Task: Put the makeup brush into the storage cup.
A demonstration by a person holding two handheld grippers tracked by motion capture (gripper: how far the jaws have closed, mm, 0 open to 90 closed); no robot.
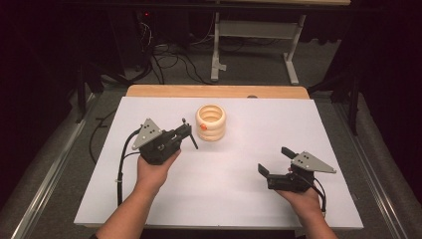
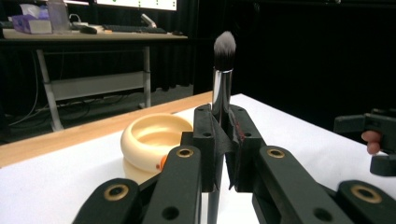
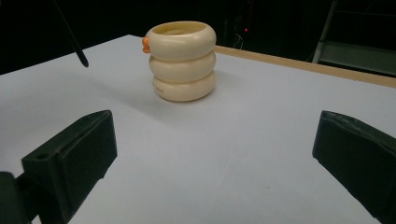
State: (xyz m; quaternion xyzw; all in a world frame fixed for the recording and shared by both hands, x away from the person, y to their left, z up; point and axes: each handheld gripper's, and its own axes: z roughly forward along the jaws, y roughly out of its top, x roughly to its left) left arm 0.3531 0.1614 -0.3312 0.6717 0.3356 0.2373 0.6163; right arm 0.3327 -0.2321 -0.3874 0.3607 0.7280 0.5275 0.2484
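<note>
Currently the left gripper (image 2: 223, 140) is clamped on a makeup brush (image 2: 223, 70), pinching the shiny handle low down; bristle head stands well above the fingertips, dark tail of the handle hangs below them (image 1: 191, 141); brush reads upright in the left gripper view, tilted in the high view. Just beyond those fingertips, slightly to their left in that view, sits the cream ringed holder (image 2: 156, 140), open mouth up, small orange knob on its side (image 1: 202, 127); brush tail and holder are apart, not touching.

Risks, judged from this: grip is on a slick round handle with only a narrow pad contact, so the brush could swivel or slide down between the pads if the hand jerks; the lean means the tail could catch the holder's rim instead of entering the mouth; a push on the rim could tip or shove the holder, which stands free on the white table (image 1: 239, 194); pad contact is partly hidden by the fingers, so probably firm but hard to confirm.

Right gripper (image 3: 212, 154) has its jaws spread wide, nothing between them; holder (image 3: 182, 60) lies well ahead of its fingertips, so it isn't steadying anything if the holder gets bumped.
</note>
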